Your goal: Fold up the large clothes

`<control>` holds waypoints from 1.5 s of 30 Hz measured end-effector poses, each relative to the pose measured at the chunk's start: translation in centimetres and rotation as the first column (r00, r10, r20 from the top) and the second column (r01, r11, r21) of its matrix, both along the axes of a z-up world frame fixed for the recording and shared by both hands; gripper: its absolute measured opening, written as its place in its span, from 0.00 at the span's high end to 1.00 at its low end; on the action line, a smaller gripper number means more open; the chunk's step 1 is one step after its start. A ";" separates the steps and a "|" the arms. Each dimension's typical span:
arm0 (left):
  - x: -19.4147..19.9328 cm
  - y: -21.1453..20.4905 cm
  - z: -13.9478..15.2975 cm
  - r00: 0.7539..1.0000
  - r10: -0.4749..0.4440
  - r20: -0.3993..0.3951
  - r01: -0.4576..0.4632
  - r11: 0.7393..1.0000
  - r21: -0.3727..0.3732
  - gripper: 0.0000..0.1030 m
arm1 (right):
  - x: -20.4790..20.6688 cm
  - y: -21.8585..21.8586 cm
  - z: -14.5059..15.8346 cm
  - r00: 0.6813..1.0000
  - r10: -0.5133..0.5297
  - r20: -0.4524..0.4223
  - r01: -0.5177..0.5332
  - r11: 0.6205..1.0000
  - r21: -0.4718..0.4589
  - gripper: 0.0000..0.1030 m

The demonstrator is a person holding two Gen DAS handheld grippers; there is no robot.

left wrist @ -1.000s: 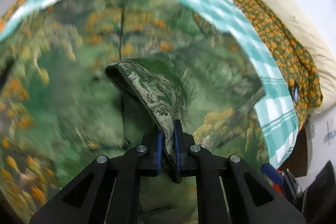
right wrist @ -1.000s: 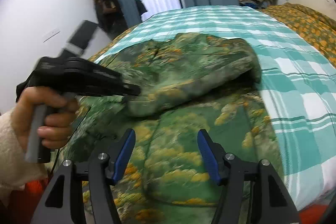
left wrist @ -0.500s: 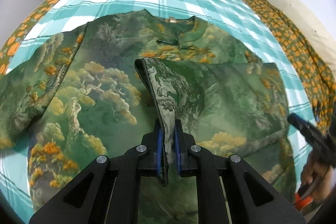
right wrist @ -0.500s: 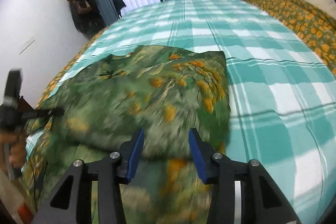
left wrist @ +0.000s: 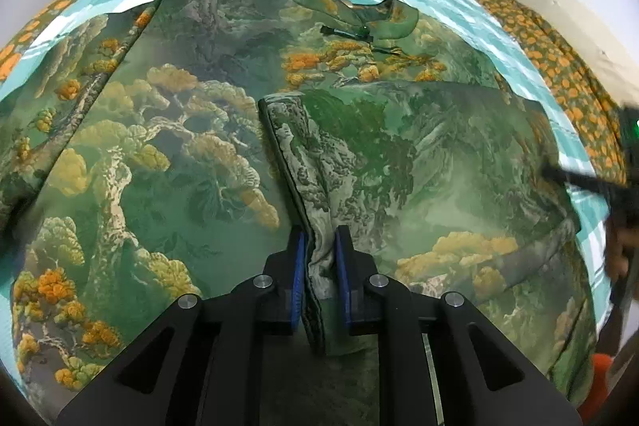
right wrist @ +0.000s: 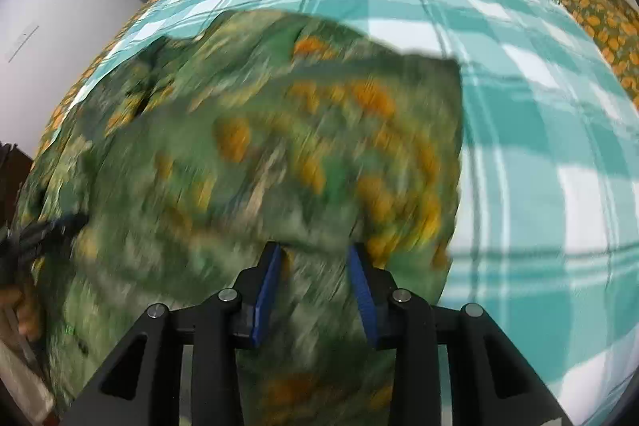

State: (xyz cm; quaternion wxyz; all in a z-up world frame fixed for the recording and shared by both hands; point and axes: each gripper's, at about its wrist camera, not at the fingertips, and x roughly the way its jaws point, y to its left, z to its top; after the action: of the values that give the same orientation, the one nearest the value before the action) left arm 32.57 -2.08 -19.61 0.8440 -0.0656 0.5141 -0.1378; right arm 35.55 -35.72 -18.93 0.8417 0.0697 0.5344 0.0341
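lowered, sleeve (left wrist: pixel 319 210) still pinched in left gripper (left wrist: pixel 320 262).

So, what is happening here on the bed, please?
A person is folding a large green printed garment spread on a bed with a teal checked cover. The left gripper pinches the cuff of a sleeve folded across the garment's front, its fingers just starting to open. The right gripper, fingers closing, sits over the garment's other edge; that view is blurred, so a grip is unclear.
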 end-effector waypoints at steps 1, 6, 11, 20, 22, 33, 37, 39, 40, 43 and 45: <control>0.0 0.0 0.0 1.000 -0.002 0.002 0.002 1.000 -0.003 0.86 | 1.0 -0.5 0.1 1.000 -0.023 -0.004 0.023 1.000 0.002 0.66; -0.2 0.6 -0.4 1.000 -0.006 0.003 0.007 1.000 -0.024 0.85 | 6.3 -3.8 -1.1 0.988 -0.148 -0.041 0.150 0.987 0.050 0.66; -0.5 0.8 -0.8 1.000 -0.003 0.015 0.004 1.000 -0.026 0.85 | 8.5 -4.5 -0.1 0.980 -0.190 0.053 0.187 0.981 0.051 0.66; -0.3 0.6 -0.8 1.000 -0.002 0.013 0.002 1.000 -0.023 0.84 | 6.4 -3.1 -0.9 0.992 -0.125 0.033 0.124 0.992 0.026 0.64; -0.3 0.5 -0.7 1.000 -0.001 0.013 0.001 1.000 -0.017 0.84 | 4.7 -2.6 -0.7 0.995 -0.094 0.021 0.094 0.995 0.021 0.64; -2.6 0.7 1.6 0.998 0.024 0.064 -0.032 0.993 0.114 0.35 | -7.9 2.0 0.4 0.997 0.001 0.071 0.004 0.997 -0.072 0.64; -5.9 2.6 3.1 0.997 0.006 0.077 -0.018 0.988 0.153 0.28 | -12.0 4.1 1.1 0.995 0.014 0.096 -0.009 0.998 -0.055 0.64; -7.8 4.0 3.9 0.996 -0.002 0.089 -0.016 0.981 0.192 0.24 | -14.7 5.4 1.6 0.992 0.011 0.128 -0.005 0.999 -0.043 0.63; -8.9 5.1 4.3 0.995 0.005 0.098 -0.026 0.976 0.216 0.23 | -15.8 6.0 1.8 0.990 0.008 0.142 -0.003 0.999 -0.036 0.63; -10.5 8.4 5.0 0.993 0.047 0.106 -0.072 0.967 0.245 0.21 | -19.2 8.1 2.1 0.983 -0.003 0.185 0.006 1.000 -0.014 0.61; -11.5 11.9 5.8 0.987 0.115 0.112 -0.139 0.961 0.238 0.20 | -21.0 9.4 2.1 0.979 -0.015 0.203 0.015 1.000 0.002 0.61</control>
State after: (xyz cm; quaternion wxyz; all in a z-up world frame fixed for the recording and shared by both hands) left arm 21.08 9.79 -13.78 0.8768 0.0131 0.4801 -0.0221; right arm 14.52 -26.35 -16.85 0.8919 0.0702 0.4454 0.0346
